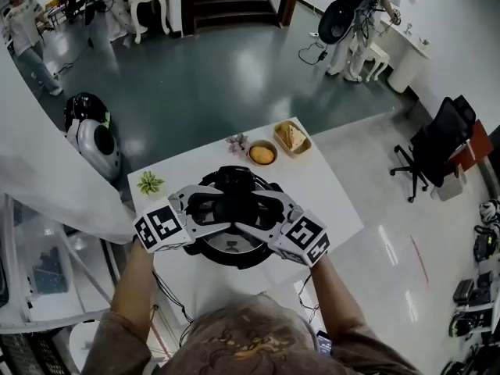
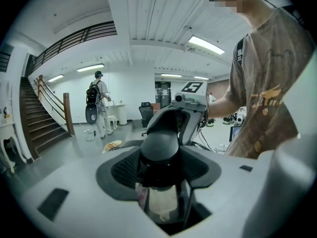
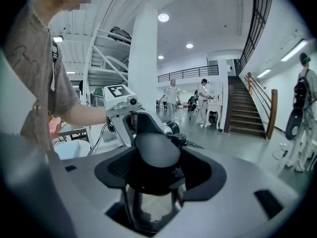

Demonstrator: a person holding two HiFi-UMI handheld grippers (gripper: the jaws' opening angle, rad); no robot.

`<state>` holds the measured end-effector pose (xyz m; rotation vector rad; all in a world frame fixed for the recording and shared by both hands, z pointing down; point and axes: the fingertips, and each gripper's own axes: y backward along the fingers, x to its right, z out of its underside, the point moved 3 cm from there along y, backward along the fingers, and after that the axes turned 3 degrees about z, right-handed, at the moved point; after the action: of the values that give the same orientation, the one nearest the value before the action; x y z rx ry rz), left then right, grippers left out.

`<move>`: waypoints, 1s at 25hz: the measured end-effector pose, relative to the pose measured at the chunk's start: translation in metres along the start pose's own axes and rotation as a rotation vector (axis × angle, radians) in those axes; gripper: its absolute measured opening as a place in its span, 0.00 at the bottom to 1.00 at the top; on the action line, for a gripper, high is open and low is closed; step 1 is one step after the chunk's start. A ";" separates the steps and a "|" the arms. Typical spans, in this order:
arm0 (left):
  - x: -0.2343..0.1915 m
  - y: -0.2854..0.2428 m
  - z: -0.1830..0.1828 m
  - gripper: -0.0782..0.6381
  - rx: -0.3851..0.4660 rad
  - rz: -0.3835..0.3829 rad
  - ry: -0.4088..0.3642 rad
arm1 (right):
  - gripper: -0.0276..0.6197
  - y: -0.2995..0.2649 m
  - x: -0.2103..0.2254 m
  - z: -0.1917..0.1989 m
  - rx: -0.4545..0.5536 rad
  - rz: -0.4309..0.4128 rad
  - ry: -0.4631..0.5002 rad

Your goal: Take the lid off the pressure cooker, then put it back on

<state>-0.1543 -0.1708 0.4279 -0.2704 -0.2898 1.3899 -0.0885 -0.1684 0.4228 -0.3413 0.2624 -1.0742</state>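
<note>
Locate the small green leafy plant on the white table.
Head view: the small green leafy plant sits at the white table's leftmost corner, left of the black pressure cooker and apart from it.

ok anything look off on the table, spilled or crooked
Nothing stands out. The black-and-steel pressure cooker sits level on the white table, lid on; the left gripper and right gripper each clamp a black handle. The round bowl, square basket and small plant are upright, nothing spilled.
</note>
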 end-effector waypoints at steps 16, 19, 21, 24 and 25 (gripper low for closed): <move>-0.002 -0.001 -0.002 0.46 0.003 0.044 -0.022 | 0.48 0.003 -0.002 0.000 0.009 0.077 -0.017; 0.000 -0.002 -0.004 0.46 -0.003 0.043 -0.017 | 0.48 0.006 -0.002 0.000 0.007 0.072 -0.011; 0.003 -0.007 -0.014 0.46 -0.005 0.037 -0.018 | 0.48 0.017 0.001 -0.005 0.012 0.073 0.005; 0.005 -0.016 -0.038 0.46 0.000 0.025 -0.019 | 0.48 0.038 0.009 -0.016 0.018 0.067 0.018; 0.005 -0.015 -0.042 0.46 0.003 0.021 -0.021 | 0.48 0.040 0.009 -0.019 0.017 0.064 0.020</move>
<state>-0.1249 -0.1686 0.3936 -0.2578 -0.3028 1.4146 -0.0589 -0.1622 0.3888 -0.3048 0.2802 -1.0165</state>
